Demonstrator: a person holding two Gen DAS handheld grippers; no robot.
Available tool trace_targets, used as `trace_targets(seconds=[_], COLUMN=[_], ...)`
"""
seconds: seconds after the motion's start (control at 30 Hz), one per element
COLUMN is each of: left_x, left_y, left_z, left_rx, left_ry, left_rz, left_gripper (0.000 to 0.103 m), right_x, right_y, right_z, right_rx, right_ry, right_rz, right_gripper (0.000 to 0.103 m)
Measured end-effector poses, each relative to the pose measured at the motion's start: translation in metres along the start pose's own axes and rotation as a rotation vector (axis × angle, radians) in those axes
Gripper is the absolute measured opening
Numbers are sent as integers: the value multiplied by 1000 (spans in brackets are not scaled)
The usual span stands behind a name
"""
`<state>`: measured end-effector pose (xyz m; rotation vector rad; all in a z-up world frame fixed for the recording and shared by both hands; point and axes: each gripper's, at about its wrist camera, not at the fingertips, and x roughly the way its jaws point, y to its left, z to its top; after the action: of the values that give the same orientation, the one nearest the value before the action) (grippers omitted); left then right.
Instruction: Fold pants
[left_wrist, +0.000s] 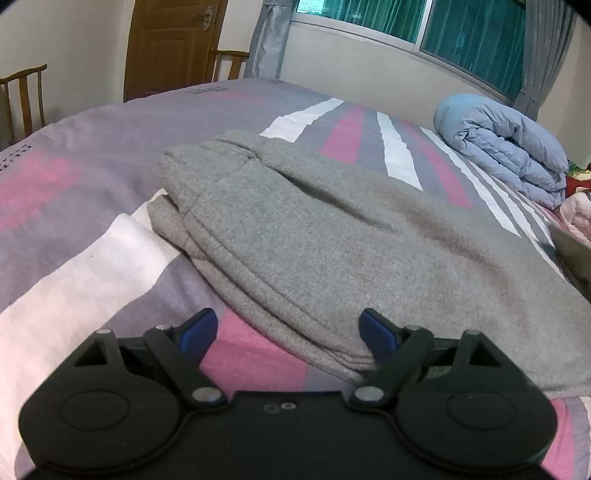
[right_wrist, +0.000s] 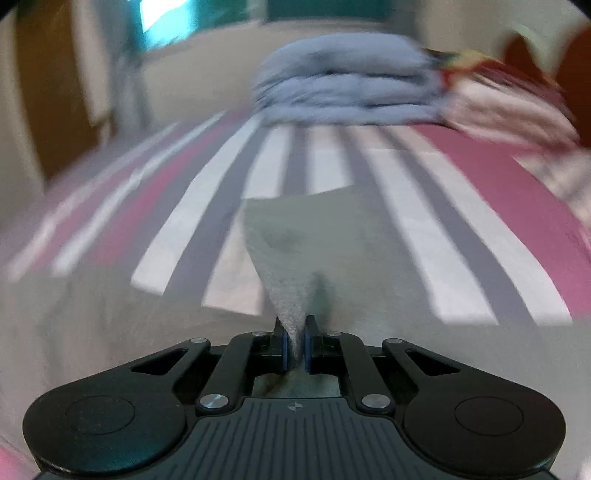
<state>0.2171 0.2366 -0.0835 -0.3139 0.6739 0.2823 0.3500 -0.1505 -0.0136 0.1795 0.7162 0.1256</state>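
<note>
Grey fleece pants (left_wrist: 314, 236) lie folded lengthwise on the striped bed, the waistband end at the far left. My left gripper (left_wrist: 288, 336) is open; its blue fingertips (left_wrist: 376, 334) straddle the near edge of the pants, the right one touching the fabric. In the blurred right wrist view, my right gripper (right_wrist: 295, 345) is shut on a pinched corner of the grey pants (right_wrist: 295, 240), which rises taut from the jaws above the bed.
The bed sheet (left_wrist: 74, 206) has pink, white and purple stripes. A folded light blue duvet (left_wrist: 506, 147) and pink bedding (left_wrist: 576, 214) lie at the far right. Wooden chairs (left_wrist: 22, 99) and a door (left_wrist: 170, 44) stand beyond the bed.
</note>
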Motion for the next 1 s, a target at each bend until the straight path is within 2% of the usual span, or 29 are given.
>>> trace_targets(seconds=[0.1, 0.17, 0.2, 0.27, 0.3, 0.33, 0.4, 0.6, 0.7, 0.8, 0.93, 1.0], left_x=[0, 0, -1, -1, 0, 0, 0, 0, 0, 0, 0, 0], left_y=[1, 1, 1, 0, 0, 0, 0, 2, 3, 4, 5, 6], left_z=[-1, -1, -1, 0, 1, 1, 1, 1, 2, 2, 2, 2], left_rx=[1, -5, -8, -14, -17, -18, -18, -22, -23, -23, -25, -25], left_ry=[-2, -1, 0, 2, 1, 0, 0, 0, 3, 2, 3, 3], left_rz=[-2, -2, 0, 5, 7, 10, 13, 7, 6, 2, -1, 2], left_gripper=[79, 79, 79, 79, 80, 80, 80, 80, 80, 80, 80, 80], right_x=[-43, -51, -48, -51, -56, -60, -69, -46, -19, 9, 32, 39], right_y=[-47, -76, -89, -104, -101, -94, -72, -1, 23, 42, 51, 64], right_z=[-33, -66, -81, -89, -84, -77, -63, -45, -48, -53, -58, -65], right_rx=[203, 330, 389, 456, 416, 344, 176, -292, -438, -511, -528, -577], right_ry=[-48, -3, 37, 38, 31, 22, -19, 13, 33, 53, 90, 101], right_rz=[2, -19, -9, 52, 46, 16, -3, -41, -31, 5, 41, 29], right_gripper=[8, 8, 8, 13, 31, 44, 53, 53, 53, 53, 53, 53])
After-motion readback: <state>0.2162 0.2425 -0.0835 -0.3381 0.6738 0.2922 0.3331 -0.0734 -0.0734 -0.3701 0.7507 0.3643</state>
